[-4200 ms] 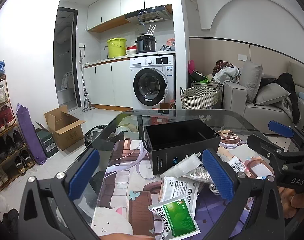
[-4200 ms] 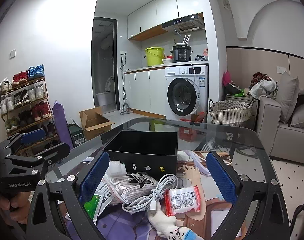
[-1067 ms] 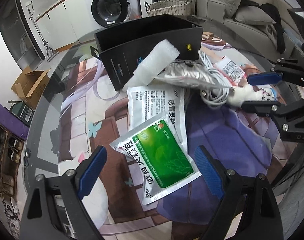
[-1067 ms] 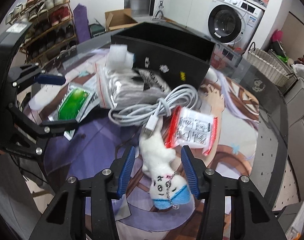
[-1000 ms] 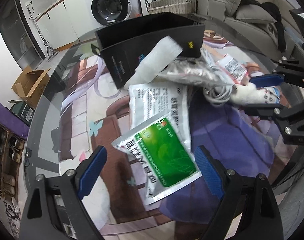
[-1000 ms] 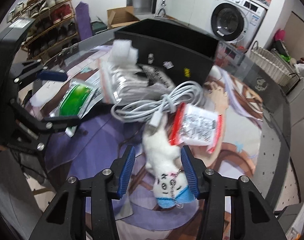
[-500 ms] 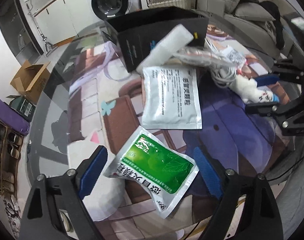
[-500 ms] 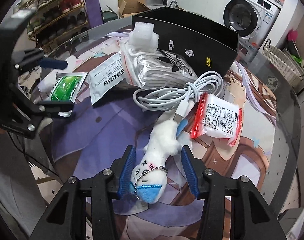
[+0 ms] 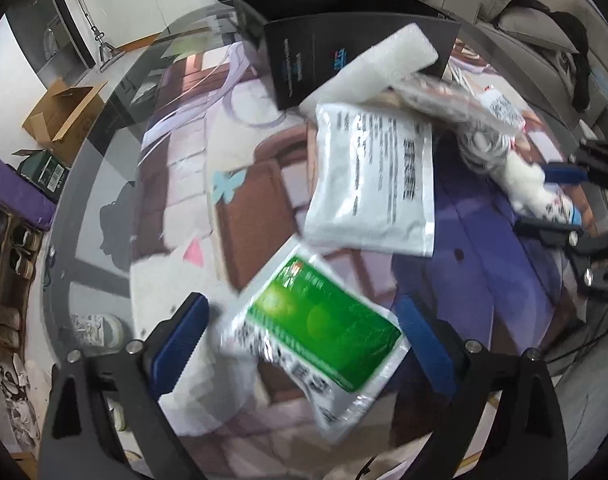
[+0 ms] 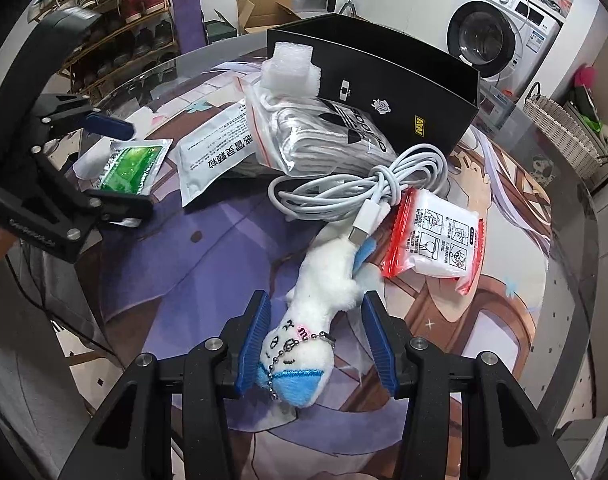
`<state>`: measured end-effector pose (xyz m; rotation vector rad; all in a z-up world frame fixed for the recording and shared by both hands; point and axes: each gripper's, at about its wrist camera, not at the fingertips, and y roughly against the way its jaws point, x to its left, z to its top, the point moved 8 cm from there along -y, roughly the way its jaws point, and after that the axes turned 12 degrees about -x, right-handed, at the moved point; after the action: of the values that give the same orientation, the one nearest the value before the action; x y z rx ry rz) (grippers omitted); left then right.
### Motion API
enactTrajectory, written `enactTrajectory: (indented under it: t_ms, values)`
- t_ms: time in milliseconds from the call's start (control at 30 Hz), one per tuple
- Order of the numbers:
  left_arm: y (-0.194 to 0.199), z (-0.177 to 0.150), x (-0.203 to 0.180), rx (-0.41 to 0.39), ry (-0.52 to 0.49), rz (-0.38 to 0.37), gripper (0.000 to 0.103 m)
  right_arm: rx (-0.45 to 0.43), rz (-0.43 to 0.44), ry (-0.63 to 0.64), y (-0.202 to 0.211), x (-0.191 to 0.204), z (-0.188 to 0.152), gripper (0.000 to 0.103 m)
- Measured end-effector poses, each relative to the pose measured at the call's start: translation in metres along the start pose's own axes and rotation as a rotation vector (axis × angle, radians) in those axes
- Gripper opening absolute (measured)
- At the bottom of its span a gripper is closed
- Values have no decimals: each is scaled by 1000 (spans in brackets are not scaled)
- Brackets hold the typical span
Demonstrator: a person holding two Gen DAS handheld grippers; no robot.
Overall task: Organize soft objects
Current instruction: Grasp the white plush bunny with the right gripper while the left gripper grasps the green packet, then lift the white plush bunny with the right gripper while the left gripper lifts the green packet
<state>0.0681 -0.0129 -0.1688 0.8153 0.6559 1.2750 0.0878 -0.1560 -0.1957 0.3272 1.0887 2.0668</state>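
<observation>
My right gripper (image 10: 316, 336) is open with its blue pads on either side of a white plush toy (image 10: 316, 304) with a blue end and bead chain, lying on the table mat. My left gripper (image 9: 304, 344) is open around a green sachet (image 9: 320, 328), which also shows in the right wrist view (image 10: 130, 164). A white sachet (image 9: 376, 184), a bag of white socks (image 10: 324, 136), a white foam block (image 10: 290, 68), a coiled white cable (image 10: 360, 188) and a red-edged packet (image 10: 436, 236) lie in front of an open black box (image 10: 384, 80).
The round glass table's edge (image 10: 584, 280) curves close on the right. A wicker basket (image 10: 560, 128), a washing machine (image 10: 500, 40), a shoe rack (image 10: 116, 12) and a cardboard box (image 9: 60, 116) stand on the floor around it.
Both grippers dropped from looking across the room to the table. The left has closed in over the green sachet. The right has settled around the plush toy, its fingers narrower than at the start.
</observation>
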Motion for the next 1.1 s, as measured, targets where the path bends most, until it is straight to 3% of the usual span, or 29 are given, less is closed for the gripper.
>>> enactTrajectory:
  t_ms: [167,233,300,367,567,800,900,967,1100]
  values:
    - [13,-19,17,29,-2,35,99,1,-2,6,1,1,0,49]
    - [15,-20,17,11,-22,23,93,0,0,4,1,1,0,49]
    - [16,-15,9,-1,-32,-28,62,-4,10,-9,1,0,0,49]
    - [15,-9,0,6,-43,-69,48,-9,21,-15,1,-1,-1,47]
    - [12,1,-4,-36,-47,-90,31,-26,45,15,5,1,-3,27]
    - [18,2,-3,-70,-56,-82,28,-60,36,6,15,-3,1,26]
    - [29,6,-3,-116,-57,-82,28,-90,30,-5,25,-5,7,26]
    - [38,11,0,-163,-73,-40,28,-113,23,-16,33,-9,11,26]
    - [50,20,-2,-207,-70,-51,28,-155,27,-44,46,-15,17,24]
